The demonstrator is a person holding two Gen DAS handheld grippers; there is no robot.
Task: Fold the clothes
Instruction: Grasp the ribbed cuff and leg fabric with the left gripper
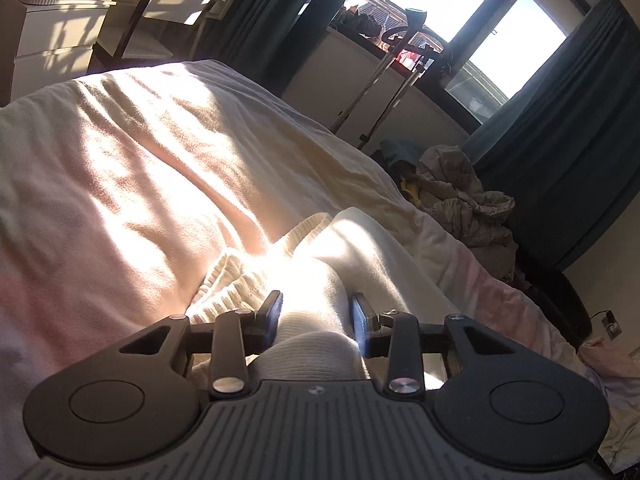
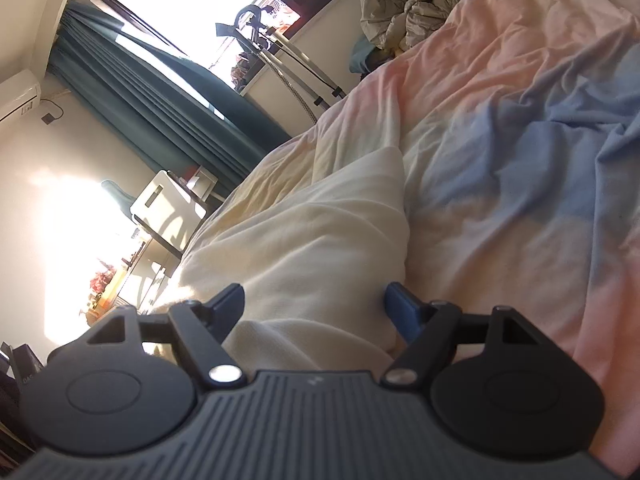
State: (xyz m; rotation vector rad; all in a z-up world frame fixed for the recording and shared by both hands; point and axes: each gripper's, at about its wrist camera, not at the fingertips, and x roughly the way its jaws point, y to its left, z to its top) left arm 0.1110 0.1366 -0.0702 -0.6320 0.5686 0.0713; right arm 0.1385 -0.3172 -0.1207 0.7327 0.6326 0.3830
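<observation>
A cream knitted garment [image 1: 320, 256] with ribbed cuffs lies on the bed. In the left wrist view my left gripper [image 1: 316, 320] has its jaws part open, with a thick bunch of the cream fabric between the fingers. In the right wrist view the same garment [image 2: 320, 232] stretches away from me. My right gripper [image 2: 314, 304] stands wide open, its fingers either side of a fold of the cream fabric.
The bed sheet [image 2: 520, 160] is pastel pink, blue and yellow. A crumpled grey quilt [image 1: 468, 196] lies at the bed's far edge. Teal curtains [image 2: 160, 92], a window, a garment steamer stand [image 2: 280, 52] and a white desk [image 1: 72, 8] surround the bed.
</observation>
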